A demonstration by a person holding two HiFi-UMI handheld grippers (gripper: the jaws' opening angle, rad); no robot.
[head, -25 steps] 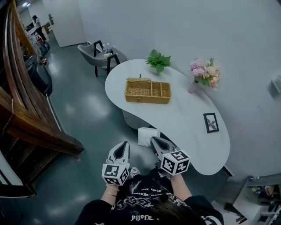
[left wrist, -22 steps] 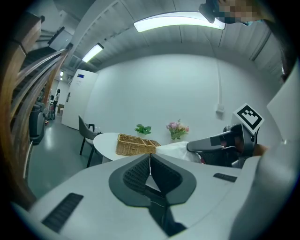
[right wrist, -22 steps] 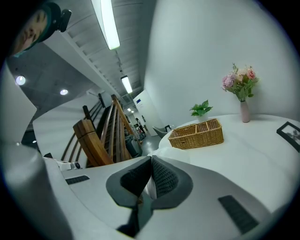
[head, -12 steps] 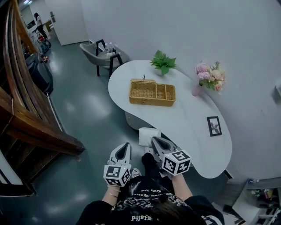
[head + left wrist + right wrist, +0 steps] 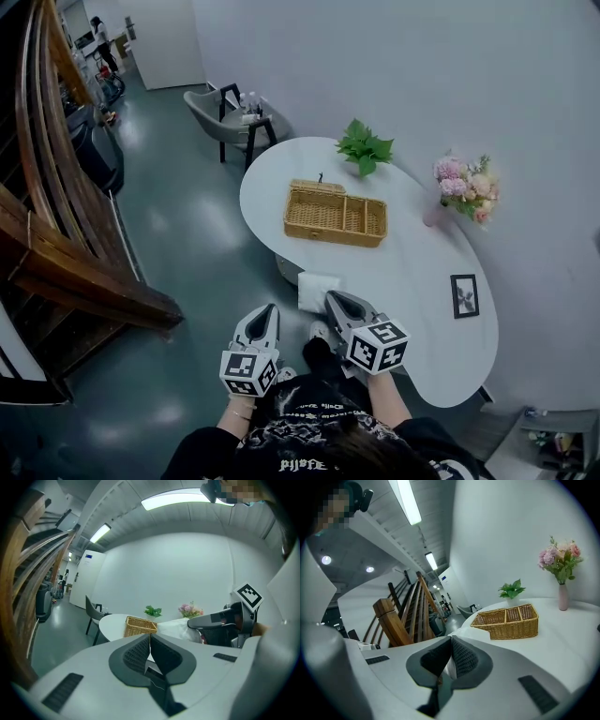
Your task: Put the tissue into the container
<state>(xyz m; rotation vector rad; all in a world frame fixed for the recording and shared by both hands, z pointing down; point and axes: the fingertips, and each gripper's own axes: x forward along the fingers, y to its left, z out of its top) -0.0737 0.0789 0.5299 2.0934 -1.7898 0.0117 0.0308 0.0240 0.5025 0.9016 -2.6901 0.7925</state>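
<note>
Table (image 5: 405, 264) ahead; right gripper (image 5: 331, 298) clenched on tissue (image 5: 316, 285); left gripper (image 5: 266, 310) clenched, empty.

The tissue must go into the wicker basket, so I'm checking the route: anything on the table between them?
Nothing visible. The tissue, clamped in the right gripper, hangs at the table edge; only bare tabletop lies between it and the wicker basket. The plant, flowers and picture frame stand aside.

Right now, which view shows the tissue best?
Head view: most of the tissue sticks out of the shut right gripper. Left gripper view catches its side; right gripper view only a sliver between the jaws.
</note>
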